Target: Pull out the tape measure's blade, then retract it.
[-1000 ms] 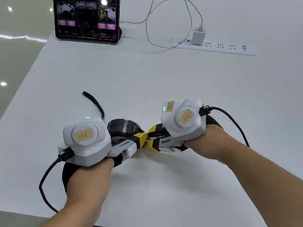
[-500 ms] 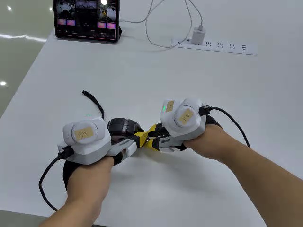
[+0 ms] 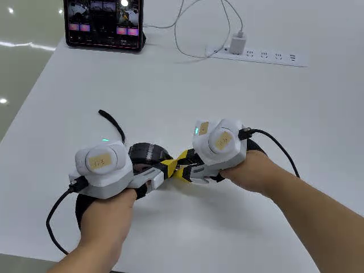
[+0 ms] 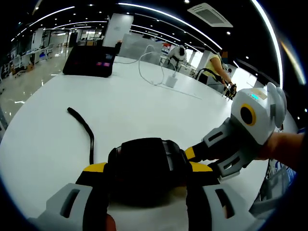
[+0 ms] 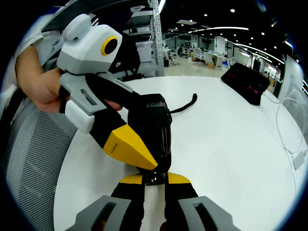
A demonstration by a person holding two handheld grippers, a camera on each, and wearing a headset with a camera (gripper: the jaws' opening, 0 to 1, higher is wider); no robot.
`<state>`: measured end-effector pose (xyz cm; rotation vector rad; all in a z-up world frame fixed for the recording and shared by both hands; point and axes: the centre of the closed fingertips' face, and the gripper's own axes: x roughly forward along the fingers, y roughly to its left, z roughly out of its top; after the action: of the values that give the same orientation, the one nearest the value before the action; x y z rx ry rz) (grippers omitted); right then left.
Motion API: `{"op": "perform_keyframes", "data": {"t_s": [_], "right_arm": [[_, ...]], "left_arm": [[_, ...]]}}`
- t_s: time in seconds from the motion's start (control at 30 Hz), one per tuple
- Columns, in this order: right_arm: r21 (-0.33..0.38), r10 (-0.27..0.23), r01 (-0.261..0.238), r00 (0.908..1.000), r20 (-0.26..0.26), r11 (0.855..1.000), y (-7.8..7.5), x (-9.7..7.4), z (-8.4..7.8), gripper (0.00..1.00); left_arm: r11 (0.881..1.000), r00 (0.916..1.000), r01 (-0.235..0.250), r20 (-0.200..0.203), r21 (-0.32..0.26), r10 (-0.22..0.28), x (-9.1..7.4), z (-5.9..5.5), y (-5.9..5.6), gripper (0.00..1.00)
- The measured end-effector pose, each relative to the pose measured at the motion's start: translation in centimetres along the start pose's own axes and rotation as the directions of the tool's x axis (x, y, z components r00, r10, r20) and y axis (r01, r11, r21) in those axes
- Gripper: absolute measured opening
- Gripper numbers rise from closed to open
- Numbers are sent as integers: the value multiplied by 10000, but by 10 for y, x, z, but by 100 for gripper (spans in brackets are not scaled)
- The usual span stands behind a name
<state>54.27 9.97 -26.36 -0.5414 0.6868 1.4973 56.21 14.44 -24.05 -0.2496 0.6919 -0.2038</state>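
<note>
While the tape measure (image 3: 149,153) sits on the worktop (image 3: 256,102), left gripper (image 4: 147,169) is clamped round its black case and right gripper (image 5: 155,178) pinches the blade tip (image 5: 155,182) right at the case's mouth.

Forearms come in from five and seven o'clock. The left gripper (image 4: 147,171), pointing toward three, clamps the tape measure (image 3: 149,153); the right gripper (image 5: 155,179), pointing toward nine, pinches its near end.

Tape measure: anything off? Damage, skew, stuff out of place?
Nothing stands out. The tape measure sits clamped in the left gripper, case intact. The right gripper pinches what looks like the blade tip at its mouth, blade hardly out. Its strap lies loose on the table, clear of both.
</note>
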Motion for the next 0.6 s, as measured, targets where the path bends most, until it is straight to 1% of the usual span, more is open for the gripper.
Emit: {"op": "perform_keyframes", "data": {"t_s": [0.37, 0.47, 0.6], "right_arm": [[29, -24, 24, 10000, 2, 10000, -1, -1, 0, 12], [82, -97, 97, 9999, -27, 9999, -2, -2, -2, 14], [221, -235, 235, 9997, -6, 9995, -5, -4, -1, 19]], "left_arm": [[10000, 10000, 3, -9, 4, -3, 0, 0, 0, 62], [10000, 10000, -2, -5, 26, 2, 0, 0, 0, 62], [10000, 10000, -35, 40, -52, 35, 1, 1, -1, 64]]}}
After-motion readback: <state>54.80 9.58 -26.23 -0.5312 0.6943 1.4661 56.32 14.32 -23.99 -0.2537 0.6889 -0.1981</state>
